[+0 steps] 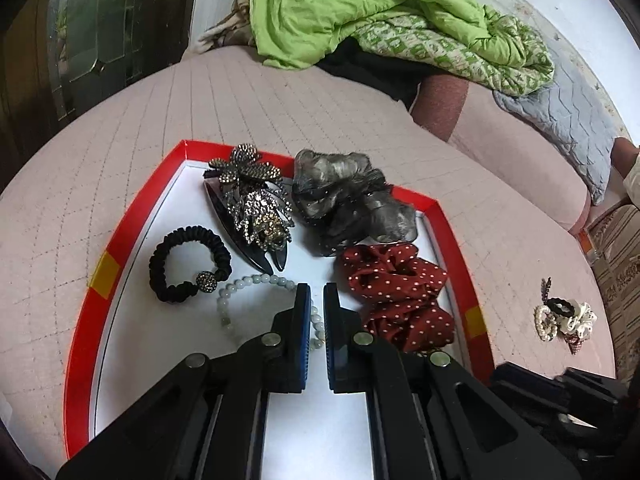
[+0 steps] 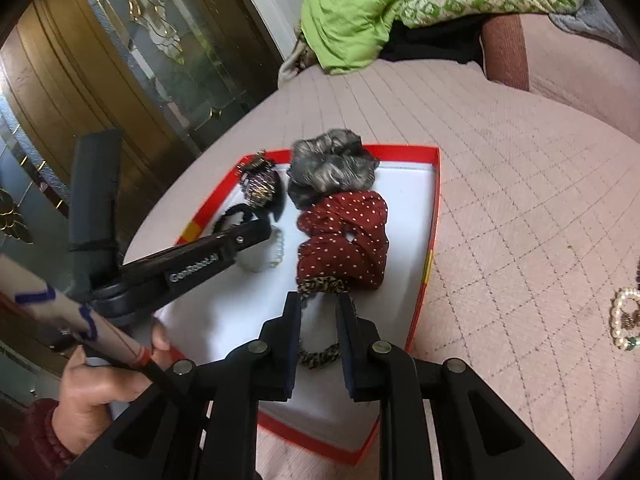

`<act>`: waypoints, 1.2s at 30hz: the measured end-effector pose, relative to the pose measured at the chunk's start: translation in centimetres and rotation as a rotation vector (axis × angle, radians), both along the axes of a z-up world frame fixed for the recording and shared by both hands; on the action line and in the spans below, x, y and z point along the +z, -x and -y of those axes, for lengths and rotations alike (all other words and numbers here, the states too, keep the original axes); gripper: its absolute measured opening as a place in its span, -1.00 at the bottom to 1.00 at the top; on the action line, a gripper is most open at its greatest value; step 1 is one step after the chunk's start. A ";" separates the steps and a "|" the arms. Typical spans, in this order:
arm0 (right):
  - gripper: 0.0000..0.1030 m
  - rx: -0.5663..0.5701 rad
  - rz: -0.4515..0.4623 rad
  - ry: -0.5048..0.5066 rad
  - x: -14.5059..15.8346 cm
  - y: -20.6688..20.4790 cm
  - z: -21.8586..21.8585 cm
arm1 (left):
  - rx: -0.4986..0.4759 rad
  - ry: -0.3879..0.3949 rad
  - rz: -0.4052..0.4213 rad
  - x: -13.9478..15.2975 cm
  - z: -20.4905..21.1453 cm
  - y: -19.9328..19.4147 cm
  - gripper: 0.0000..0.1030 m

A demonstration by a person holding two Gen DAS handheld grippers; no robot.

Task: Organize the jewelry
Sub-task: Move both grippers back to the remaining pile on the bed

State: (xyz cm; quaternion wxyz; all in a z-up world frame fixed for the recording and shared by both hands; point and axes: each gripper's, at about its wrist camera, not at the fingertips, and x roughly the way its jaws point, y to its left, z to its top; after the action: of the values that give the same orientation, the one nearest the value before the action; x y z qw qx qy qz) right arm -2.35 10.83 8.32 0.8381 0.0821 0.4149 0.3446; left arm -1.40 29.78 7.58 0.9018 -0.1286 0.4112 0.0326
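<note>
A red-rimmed white tray (image 1: 132, 220) lies on the pink bed. In it are a rhinestone hair clip (image 1: 252, 200), a grey scrunchie (image 1: 344, 204), a red polka-dot scrunchie (image 1: 396, 292), a black hair tie with a bead (image 1: 188, 264) and a pale bead bracelet (image 1: 256, 284). My left gripper (image 1: 316, 296) hovers over the bracelet, jaws slightly apart and empty. My right gripper (image 2: 319, 312) is open over the tray (image 2: 424, 272), straddling a leopard-print hair tie (image 2: 320, 354) beside the red scrunchie (image 2: 344, 236). The left gripper (image 2: 224, 248) also shows there.
More jewelry lies on the bed right of the tray: a pearl bracelet with hair ties (image 1: 560, 316), which the right wrist view (image 2: 624, 320) also shows. A green quilt (image 1: 360, 12) is piled at the back. A glass-fronted wooden cabinet (image 2: 120, 60) stands to the left.
</note>
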 end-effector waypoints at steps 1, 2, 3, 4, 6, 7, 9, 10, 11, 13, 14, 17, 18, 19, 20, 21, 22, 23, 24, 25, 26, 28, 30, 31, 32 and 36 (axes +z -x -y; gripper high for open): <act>-0.62 0.001 0.008 -0.005 0.5 0.5 0.4 | 0.001 -0.002 0.007 0.3 0.1 0.3 -0.89; -0.62 -0.004 0.017 -0.012 0.9 1.0 0.8 | 0.003 -0.004 0.012 0.5 0.3 0.6 -0.89; -0.62 -0.010 0.025 -0.018 1.3 1.5 1.1 | 0.004 -0.012 0.022 0.8 0.6 1.0 -0.89; -0.62 -0.015 0.030 -0.026 1.7 2.0 1.7 | 0.000 -0.024 0.033 1.2 1.0 1.3 -0.89; -0.62 -0.026 0.039 -0.037 2.3 3.3 3.1 | -0.018 -0.039 0.061 2.1 2.1 2.3 -0.89; -0.62 -0.038 0.047 -0.036 2.6 4.1 4.1 | -0.031 -0.044 0.075 2.6 3.0 2.9 -0.89; -0.62 -0.067 0.057 -0.041 3.1 5.4 6.1 | -0.066 -0.049 0.102 3.5 4.9 3.9 -0.89; -0.62 -0.087 0.060 -0.049 3.3 6.1 7.4 | -0.086 -0.049 0.109 3.9 5.8 4.3 -0.89; -0.62 -0.108 0.060 -0.060 3.4 6.8 8.7 | -0.114 -0.052 0.114 4.5 7.1 4.6 -0.89; -0.61 -0.162 0.058 -0.073 3.4 7.9 11.3 | -0.156 -0.058 0.116 5.5 9.2 4.9 -0.89; -0.61 -0.190 0.054 -0.083 3.4 8.4 12.8 | -0.184 -0.057 0.126 6.4 10.6 5.2 -0.89; -0.61 -0.271 0.053 -0.109 3.5 9.9 16.7 | -0.246 -0.068 0.153 8.8 13.6 6.5 -0.89; -0.61 -0.292 0.056 -0.121 3.7 10.3 17.9 | -0.273 -0.076 0.167 10.0 14.9 7.1 -0.89; -0.61 -0.313 0.059 -0.137 3.9 10.8 19.0 | -0.297 -0.081 0.174 10.8 15.9 7.6 -0.89; -0.61 -0.328 0.063 -0.148 4.2 11.2 19.9 | -0.320 -0.083 0.179 11.7 16.9 8.0 -0.89; -0.61 -0.347 0.071 -0.156 4.5 11.6 20.9 | -0.343 -0.084 0.184 12.6 18.0 8.5 -0.89; -0.61 -0.367 0.078 -0.164 4.7 12.0 21.8 | -0.366 -0.086 0.190 13.6 19.1 9.0 -0.89; -0.61 -0.389 0.083 -0.180 5.1 12.4 22.9 | -0.397 -0.083 0.200 14.7 20.3 9.5 -0.89; -0.60 -0.400 0.084 -0.190 5.4 12.6 23.4 | -0.423 -0.077 0.210 15.5 21.3 9.9 -0.89; -0.60 -0.421 0.089 -0.202 5.8 12.9 24.4 | -0.447 -0.075 0.218 16.3 22.2 10.2 -0.89; -0.60 -0.440 0.097 -0.208 6.3 13.1 25.1 | -0.476 -0.076 0.228 17.4 23.4 10.5 -0.88; -0.59 -0.468 0.120 -0.219 7.2 13.8 26.6 | -0.520 -0.067 0.246 18.8 25.2 10.8 -0.87; -0.34 -0.510 0.137 -0.199 7.7 14.3 27.8 | -0.569 -0.044 0.248 19.8 26.8 10.7 -0.63; -0.18 -0.538 0.137 -0.190 7.8 14.3 28.7 | -0.588 -0.028 0.243 19.9 27.7 10.5 -0.40; -0.16 -0.552 0.131 -0.192 7.6 14.3 29.4 | -0.594 -0.025 0.243 19.9 28.2 10.3 -0.34; -0.16 -0.585 0.090 -0.227 5.7 13.4 31.6 | -0.614 -0.062 0.234 17.7 30.4 9.2 -0.34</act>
State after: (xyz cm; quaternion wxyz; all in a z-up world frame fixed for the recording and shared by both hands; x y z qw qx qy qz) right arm -15.74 -20.80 14.01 0.9046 0.2755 0.2953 0.1365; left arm -10.57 -0.58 25.31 0.9141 0.0260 0.3234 -0.2433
